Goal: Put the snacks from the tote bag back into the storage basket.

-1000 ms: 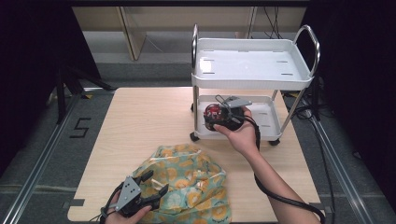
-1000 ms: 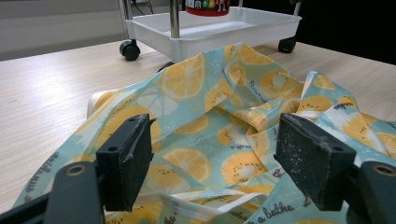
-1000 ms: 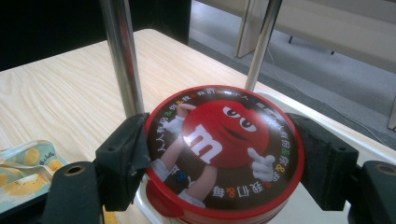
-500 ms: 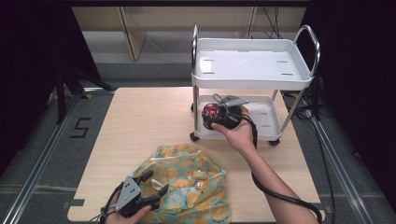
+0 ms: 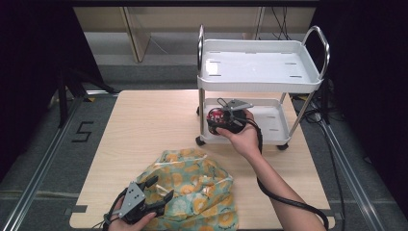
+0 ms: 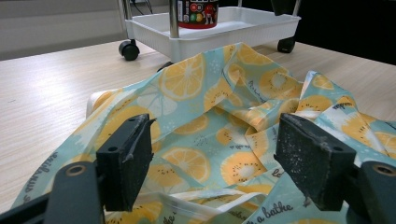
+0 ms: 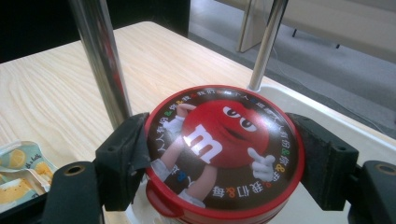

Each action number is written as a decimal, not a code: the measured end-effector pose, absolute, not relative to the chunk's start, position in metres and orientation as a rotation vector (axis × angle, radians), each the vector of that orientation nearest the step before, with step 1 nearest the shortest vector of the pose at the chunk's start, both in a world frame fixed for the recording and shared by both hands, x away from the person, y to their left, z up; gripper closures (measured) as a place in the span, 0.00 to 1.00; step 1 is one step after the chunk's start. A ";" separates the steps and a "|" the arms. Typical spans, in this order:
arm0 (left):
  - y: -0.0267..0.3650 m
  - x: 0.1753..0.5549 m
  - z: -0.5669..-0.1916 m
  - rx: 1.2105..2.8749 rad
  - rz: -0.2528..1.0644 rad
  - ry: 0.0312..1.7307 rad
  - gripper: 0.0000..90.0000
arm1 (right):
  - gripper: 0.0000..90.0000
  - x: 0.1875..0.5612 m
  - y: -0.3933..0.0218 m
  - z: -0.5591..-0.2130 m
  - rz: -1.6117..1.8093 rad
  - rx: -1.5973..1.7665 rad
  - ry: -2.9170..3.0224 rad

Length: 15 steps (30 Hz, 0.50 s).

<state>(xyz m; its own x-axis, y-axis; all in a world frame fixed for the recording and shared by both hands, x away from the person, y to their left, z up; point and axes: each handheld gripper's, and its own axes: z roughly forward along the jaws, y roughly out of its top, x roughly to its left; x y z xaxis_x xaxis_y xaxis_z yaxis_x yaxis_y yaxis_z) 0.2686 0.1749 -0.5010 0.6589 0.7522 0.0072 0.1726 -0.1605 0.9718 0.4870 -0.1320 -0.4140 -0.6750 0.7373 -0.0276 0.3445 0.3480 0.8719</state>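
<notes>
At the near left of the counter (image 5: pixel 144 125), the left tool (image 6: pixel 215 154) stands wide open over the fruit-print cloth (image 5: pixel 197 187), gripping nothing. To the right, the right tool (image 7: pixel 224 158) clamps the red candy tin (image 7: pixel 224 149) on the white cart's (image 5: pixel 260 82) lower shelf.

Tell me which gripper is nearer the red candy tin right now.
Right. The right gripper has its jaws around the red candy tin on the cart's lower shelf; the left gripper sits open over the fruit-print bag.
</notes>
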 end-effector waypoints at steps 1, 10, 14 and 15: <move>0.175 0.269 -0.501 1.689 0.608 0.759 0.30 | 0.30 0.488 -0.132 -0.415 1.270 0.948 2.199; 0.175 0.267 -0.501 1.697 0.606 0.777 0.30 | 0.30 0.491 -0.131 -0.424 1.242 0.955 2.198; 0.175 0.268 -0.501 1.689 0.608 0.762 0.30 | 0.30 0.494 -0.129 -0.429 1.221 0.956 2.196; 0.175 0.268 -0.501 1.689 0.609 0.760 0.30 | 0.30 0.495 -0.128 -0.430 1.220 0.957 2.201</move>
<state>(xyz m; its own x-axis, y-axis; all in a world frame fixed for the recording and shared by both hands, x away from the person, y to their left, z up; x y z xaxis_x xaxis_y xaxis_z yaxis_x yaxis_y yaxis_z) 0.2677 0.1745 -0.5008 0.6582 0.7528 0.0080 0.1725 -0.1612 0.9717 0.4946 -0.1283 -0.4303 -0.6605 0.7492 -0.0496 0.3551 0.3699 0.8585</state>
